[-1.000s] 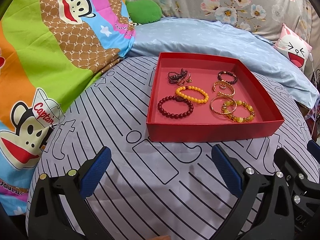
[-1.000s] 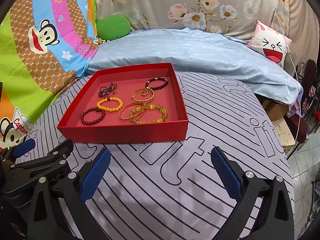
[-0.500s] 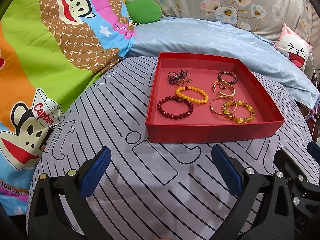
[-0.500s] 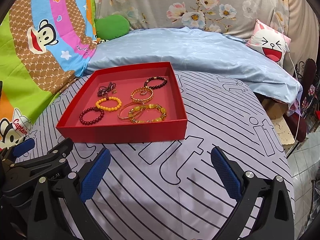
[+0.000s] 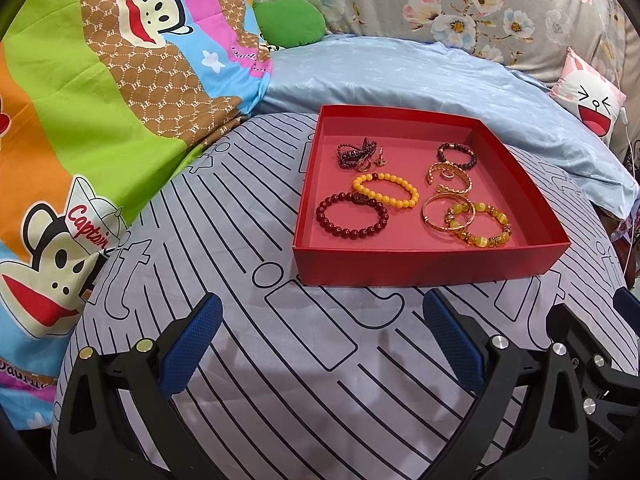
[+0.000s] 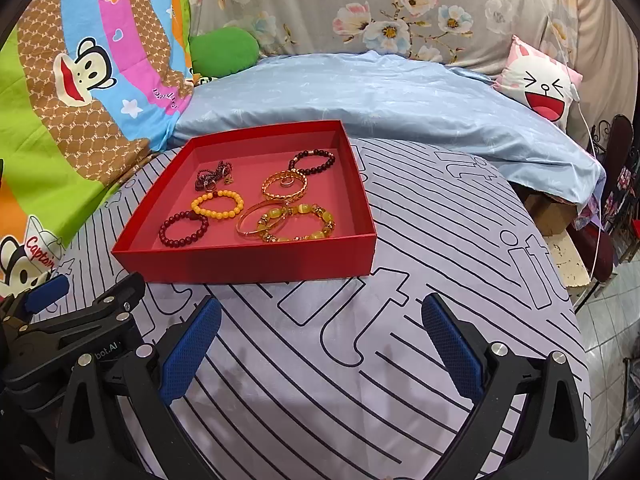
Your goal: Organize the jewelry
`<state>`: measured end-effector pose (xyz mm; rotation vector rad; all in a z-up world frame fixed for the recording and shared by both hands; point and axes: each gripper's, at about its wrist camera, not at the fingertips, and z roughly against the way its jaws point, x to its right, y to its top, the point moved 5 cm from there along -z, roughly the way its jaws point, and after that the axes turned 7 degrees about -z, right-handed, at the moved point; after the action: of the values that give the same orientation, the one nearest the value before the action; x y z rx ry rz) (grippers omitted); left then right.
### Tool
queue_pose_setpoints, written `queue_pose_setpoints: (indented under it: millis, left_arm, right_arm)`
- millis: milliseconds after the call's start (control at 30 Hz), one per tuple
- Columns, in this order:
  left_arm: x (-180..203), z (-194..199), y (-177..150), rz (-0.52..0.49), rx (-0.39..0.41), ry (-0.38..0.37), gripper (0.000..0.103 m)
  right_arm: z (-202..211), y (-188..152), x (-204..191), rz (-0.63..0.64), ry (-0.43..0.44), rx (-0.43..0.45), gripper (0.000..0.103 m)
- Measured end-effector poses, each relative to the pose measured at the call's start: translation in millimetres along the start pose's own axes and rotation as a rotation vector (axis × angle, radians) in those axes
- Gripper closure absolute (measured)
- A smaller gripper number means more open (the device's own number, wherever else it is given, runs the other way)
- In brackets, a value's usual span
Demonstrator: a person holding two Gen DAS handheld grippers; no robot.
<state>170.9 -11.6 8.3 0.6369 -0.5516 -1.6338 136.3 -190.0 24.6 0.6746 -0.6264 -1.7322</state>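
Observation:
A shallow red box (image 5: pixel 420 266) (image 6: pixel 248 262) sits on the striped grey sheet and holds several pieces of jewelry. Inside lie a dark red bead bracelet (image 5: pixel 351 216) (image 6: pixel 185 227), an orange-yellow bead bracelet (image 5: pixel 386 190) (image 6: pixel 218 204), gold bangles (image 5: pixel 448 178) (image 6: pixel 285 186), a yellow stone bracelet (image 5: pixel 478 226) (image 6: pixel 298 222), a dark bead bracelet (image 5: pixel 456 155) (image 6: pixel 312 162) and a tangle of dark beads (image 5: pixel 356 153) (image 6: pixel 212 176). My left gripper (image 5: pixel 322 342) and right gripper (image 6: pixel 320 344) hover open just short of the box's near wall, both holding nothing.
A colourful cartoon quilt (image 5: pixel 80 120) is heaped on the left. A pale blue duvet (image 6: pixel 380 96) lies behind the box, with a green cushion (image 6: pixel 224 52) and a pink-and-white cushion (image 6: pixel 540 84). The bed's right edge drops to a tiled floor (image 6: pixel 608 320).
Both views have shifted very slightly; the box sits a touch lower in the right wrist view. The jewelry has not moved and both grippers stay open.

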Motion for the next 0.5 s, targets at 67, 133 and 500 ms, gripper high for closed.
queue_pose_setpoints:
  millis: [67, 133, 500]
  left_arm:
    - [-0.1, 0.0, -0.3, 0.0, 0.0, 0.002, 0.007]
    - [-0.3, -0.1, -0.4, 0.0, 0.0, 0.001, 0.007]
    - [-0.9, 0.2, -0.4, 0.001, -0.002, 0.002, 0.007]
  right_arm:
    - [0.1, -0.3, 0.5, -0.001, 0.0, 0.0, 0.006]
    - [0.0, 0.2, 0.4, -0.001, 0.001, 0.0, 0.006]
    - [-0.5, -0.5, 0.0, -0.002, -0.001, -0.004, 0.006]
